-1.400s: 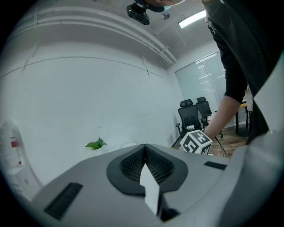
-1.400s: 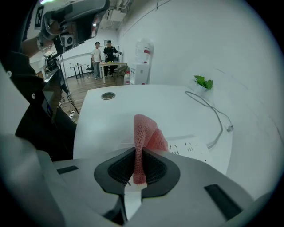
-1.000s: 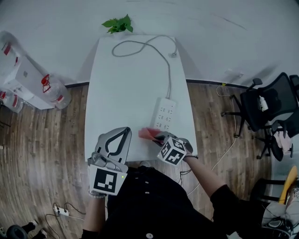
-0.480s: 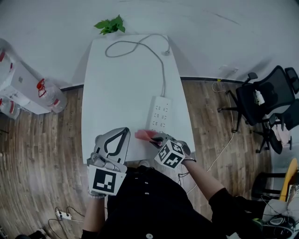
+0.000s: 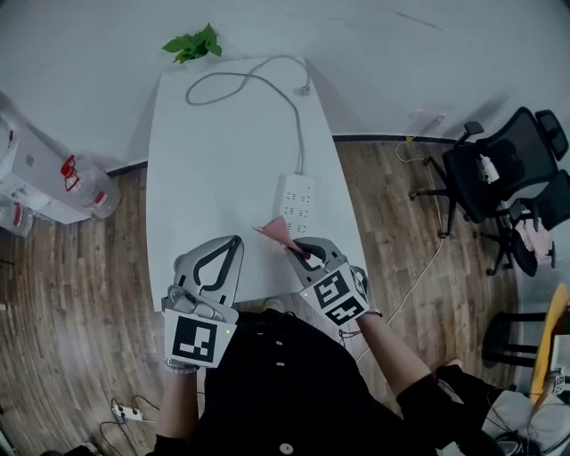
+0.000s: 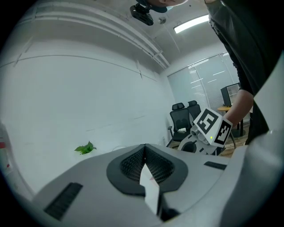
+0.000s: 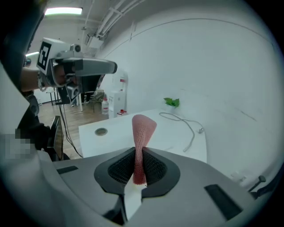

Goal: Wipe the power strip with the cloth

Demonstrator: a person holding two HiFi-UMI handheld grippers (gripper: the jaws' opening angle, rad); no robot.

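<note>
Head view: white table [image 5: 214,160] bearing power strip [image 5: 294,207], wood floor [image 5: 80,294], office chairs [image 5: 499,165]

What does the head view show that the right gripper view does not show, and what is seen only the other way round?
Only the head view shows the white rectangular power strip and the black office chairs. Only the right gripper view shows the round grey hole in the white table and the long ceiling light. Both show the pink mesh cloth pinched in the right gripper, the grey cable, the green leafy plant and that table.
</note>
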